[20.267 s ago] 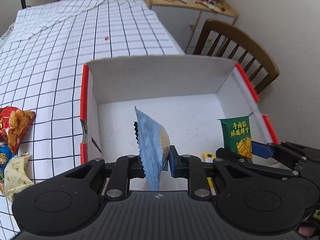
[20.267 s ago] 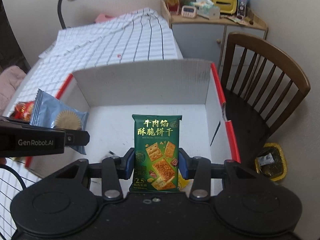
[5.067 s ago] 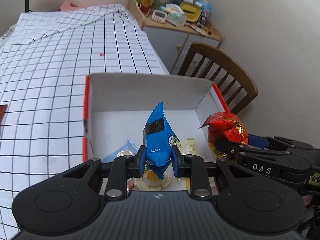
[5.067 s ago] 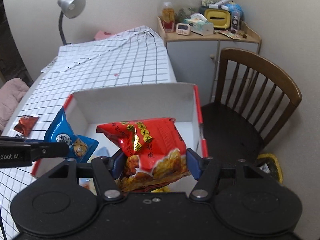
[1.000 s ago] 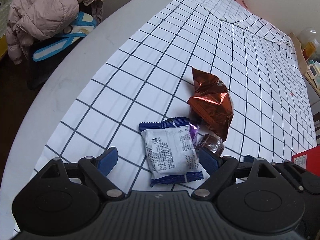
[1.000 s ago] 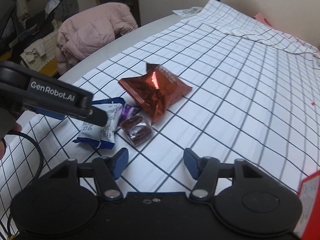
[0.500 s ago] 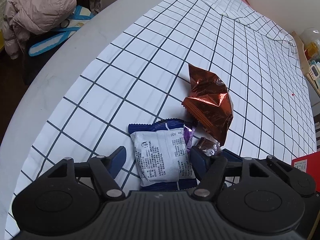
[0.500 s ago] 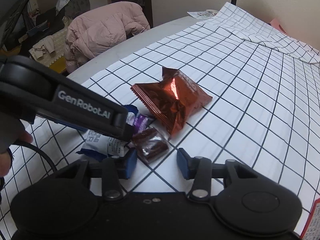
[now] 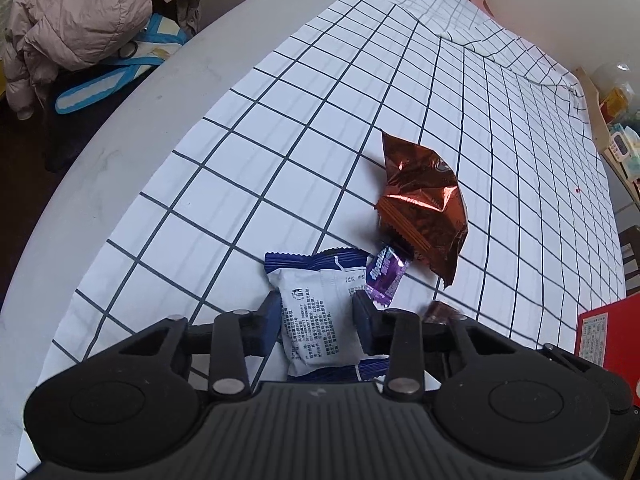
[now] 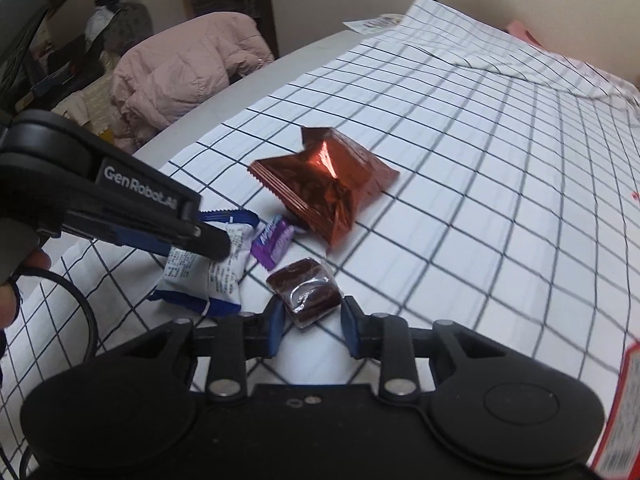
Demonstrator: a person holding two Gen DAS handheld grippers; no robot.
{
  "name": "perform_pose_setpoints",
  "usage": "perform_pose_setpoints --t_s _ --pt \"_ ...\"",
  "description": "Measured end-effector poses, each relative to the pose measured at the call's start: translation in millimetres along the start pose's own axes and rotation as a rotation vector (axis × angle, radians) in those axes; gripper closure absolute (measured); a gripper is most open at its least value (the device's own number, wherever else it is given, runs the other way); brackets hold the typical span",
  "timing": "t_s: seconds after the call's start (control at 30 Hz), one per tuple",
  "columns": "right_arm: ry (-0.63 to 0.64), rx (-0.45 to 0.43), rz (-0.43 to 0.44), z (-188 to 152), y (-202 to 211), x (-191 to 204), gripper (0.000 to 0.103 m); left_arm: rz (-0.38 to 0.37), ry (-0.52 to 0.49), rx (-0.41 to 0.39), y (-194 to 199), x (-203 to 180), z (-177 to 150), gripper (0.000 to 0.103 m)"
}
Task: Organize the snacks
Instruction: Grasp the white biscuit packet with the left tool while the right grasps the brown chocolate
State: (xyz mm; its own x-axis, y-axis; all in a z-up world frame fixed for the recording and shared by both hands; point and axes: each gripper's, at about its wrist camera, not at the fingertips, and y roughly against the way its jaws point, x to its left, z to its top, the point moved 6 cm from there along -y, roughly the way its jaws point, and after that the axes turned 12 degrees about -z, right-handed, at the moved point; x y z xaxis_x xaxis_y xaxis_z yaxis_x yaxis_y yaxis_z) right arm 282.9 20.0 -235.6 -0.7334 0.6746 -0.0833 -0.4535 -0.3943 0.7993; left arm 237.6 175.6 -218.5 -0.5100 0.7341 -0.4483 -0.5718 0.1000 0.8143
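Several snacks lie close together on the checked tablecloth. My left gripper is shut on a white and blue packet, which also shows in the right wrist view. My right gripper has its jaws against the sides of a clear-wrapped dark brown sweet lying on the cloth. A small purple packet lies between the two. A shiny copper-brown bag lies just beyond them.
The corner of the red and white box is at the right. A pink jacket lies on a chair past the table's curved left edge. A cluttered shelf stands far right.
Both grippers have moved forward and closed in: the left jaws now clamp the white and blue packet, the right jaws have narrowed onto the brown sweet.
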Motion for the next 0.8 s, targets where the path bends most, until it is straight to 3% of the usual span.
perform_pose_setpoints --t_s 0.5,0.8 --pt "-0.135 0.024 -0.041 -47 61 -14 0.074 -0.051 -0.012 0.044 32 1 -45 0.069" --pt "-0.197 0.001 -0.077 -67 118 -32 0.074 -0.115 -0.056 0.06 63 -38 -72 0.069"
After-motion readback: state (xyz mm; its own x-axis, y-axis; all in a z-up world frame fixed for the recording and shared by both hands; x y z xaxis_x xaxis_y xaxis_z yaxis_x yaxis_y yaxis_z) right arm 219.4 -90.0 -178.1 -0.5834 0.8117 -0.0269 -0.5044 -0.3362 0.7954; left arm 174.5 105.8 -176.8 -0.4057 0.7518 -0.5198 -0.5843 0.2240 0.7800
